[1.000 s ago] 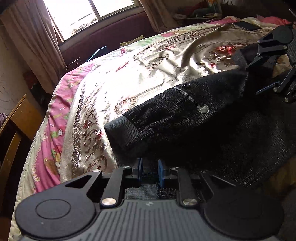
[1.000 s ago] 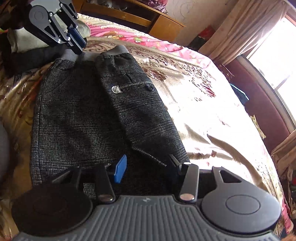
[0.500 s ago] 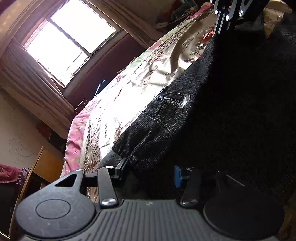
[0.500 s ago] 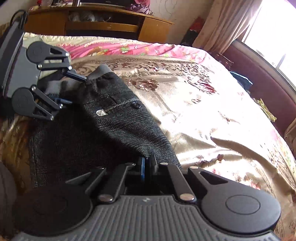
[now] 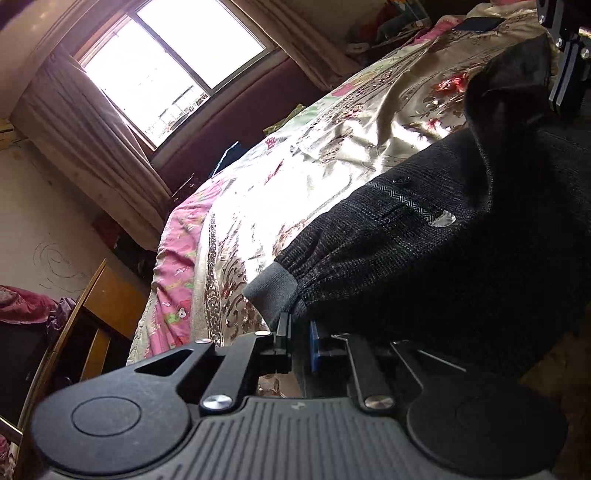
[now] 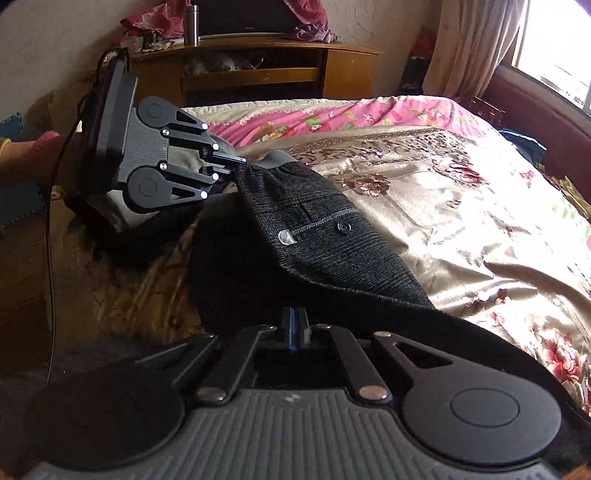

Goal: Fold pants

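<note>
Dark grey knit pants (image 5: 424, 258) lie on the bed, their back pocket and button (image 6: 343, 228) facing up. My left gripper (image 5: 300, 332) has its jaws closing tight on the lighter grey waistband (image 5: 271, 291). In the right wrist view the left gripper (image 6: 236, 164) pinches that waistband corner. My right gripper (image 6: 294, 319) is shut on the dark fabric at the pants' other end. In the left wrist view the right gripper (image 5: 563, 92) holds this end lifted off the bed. The pants (image 6: 332, 251) hang stretched between the two grippers.
A gold floral bedspread (image 6: 461, 206) over a pink sheet (image 6: 332, 118) covers the bed. A wooden cabinet (image 6: 258, 74) with a metal flask (image 6: 191, 26) stands beyond the bed. A window (image 5: 166, 70) with curtains is at the far side. A hand in a pink sleeve (image 6: 33, 147) holds the left gripper.
Both grippers have shut on the pants. The left took the waistband corner; the right took the far end and lifted it, so the fabric now rises off the bed.
</note>
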`<state>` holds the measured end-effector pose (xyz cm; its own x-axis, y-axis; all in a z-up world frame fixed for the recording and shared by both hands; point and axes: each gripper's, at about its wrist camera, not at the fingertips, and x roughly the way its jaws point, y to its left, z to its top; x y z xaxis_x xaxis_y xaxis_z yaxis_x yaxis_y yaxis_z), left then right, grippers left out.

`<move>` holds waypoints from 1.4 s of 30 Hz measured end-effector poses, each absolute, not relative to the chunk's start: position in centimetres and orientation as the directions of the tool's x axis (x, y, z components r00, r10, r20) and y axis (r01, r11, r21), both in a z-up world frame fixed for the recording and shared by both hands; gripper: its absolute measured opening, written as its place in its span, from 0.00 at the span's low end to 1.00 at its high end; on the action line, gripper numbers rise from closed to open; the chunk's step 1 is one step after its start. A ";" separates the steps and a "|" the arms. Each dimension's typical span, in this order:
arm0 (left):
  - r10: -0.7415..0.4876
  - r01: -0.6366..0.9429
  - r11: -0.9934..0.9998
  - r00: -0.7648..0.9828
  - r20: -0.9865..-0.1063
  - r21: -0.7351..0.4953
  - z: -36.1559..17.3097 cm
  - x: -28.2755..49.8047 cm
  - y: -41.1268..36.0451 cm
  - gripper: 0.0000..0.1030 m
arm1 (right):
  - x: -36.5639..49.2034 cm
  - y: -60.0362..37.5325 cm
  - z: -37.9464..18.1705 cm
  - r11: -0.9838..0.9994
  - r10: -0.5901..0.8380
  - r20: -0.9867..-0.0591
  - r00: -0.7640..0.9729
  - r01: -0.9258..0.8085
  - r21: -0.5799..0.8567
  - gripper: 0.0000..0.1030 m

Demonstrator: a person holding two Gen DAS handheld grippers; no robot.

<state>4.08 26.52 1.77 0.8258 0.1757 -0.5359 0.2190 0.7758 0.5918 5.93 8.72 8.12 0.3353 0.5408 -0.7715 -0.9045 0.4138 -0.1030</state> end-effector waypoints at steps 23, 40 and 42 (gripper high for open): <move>0.105 0.311 0.678 0.855 -0.507 0.666 -1.6 2.2 23.9 0.64 | 11.5 13.4 3.0 0.135 0.432 -0.819 0.378 -0.925 -0.356 0.06; 0.199 0.280 0.518 0.880 -0.432 0.808 -1.9 4.1 25.5 0.30 | 5.2 12.2 7.2 0.224 0.485 -0.855 0.186 -0.971 -0.084 0.04; 0.191 0.372 0.486 0.838 -0.512 0.791 -3.2 3.8 25.6 0.31 | 4.9 13.0 4.9 0.241 0.458 -0.876 0.150 -0.970 -0.040 0.04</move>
<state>3.76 25.56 -3.19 0.8376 0.1914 -0.5116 0.3718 0.4863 0.7907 4.89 13.03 4.93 0.1502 0.4581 -0.8761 -0.9696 0.2412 -0.0401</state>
